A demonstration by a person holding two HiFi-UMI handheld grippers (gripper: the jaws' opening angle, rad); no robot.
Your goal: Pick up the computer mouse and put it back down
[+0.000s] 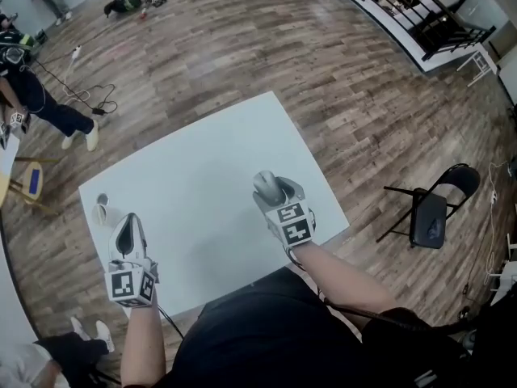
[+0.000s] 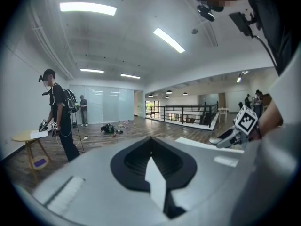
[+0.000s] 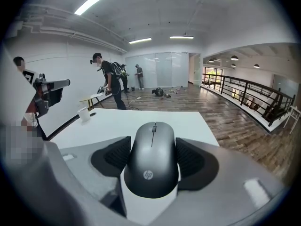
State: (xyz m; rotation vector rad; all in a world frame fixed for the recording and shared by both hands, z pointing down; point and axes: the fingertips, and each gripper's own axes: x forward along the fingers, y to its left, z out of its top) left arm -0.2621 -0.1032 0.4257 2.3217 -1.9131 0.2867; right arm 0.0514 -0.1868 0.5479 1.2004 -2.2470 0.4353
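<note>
A dark grey computer mouse point(image 3: 152, 161) with a scroll wheel sits between the black pads of my right gripper point(image 3: 152, 160), which is shut on its two sides. In the head view the mouse point(image 1: 265, 186) and right gripper point(image 1: 270, 189) are over the right half of the white table point(image 1: 202, 168). Whether the mouse touches the tabletop I cannot tell. My left gripper point(image 1: 127, 234) is near the table's front left edge, its jaws together with nothing between them. From the left gripper view point(image 2: 151, 160), the right gripper point(image 2: 230, 136) shows at the right.
A small white cup point(image 1: 100, 208) stands at the table's left edge, also visible as the cup point(image 3: 83, 113). A black folding chair point(image 1: 432, 212) is on the wooden floor to the right. A person point(image 1: 36, 99) and a small wooden side table point(image 1: 28, 180) are at the left.
</note>
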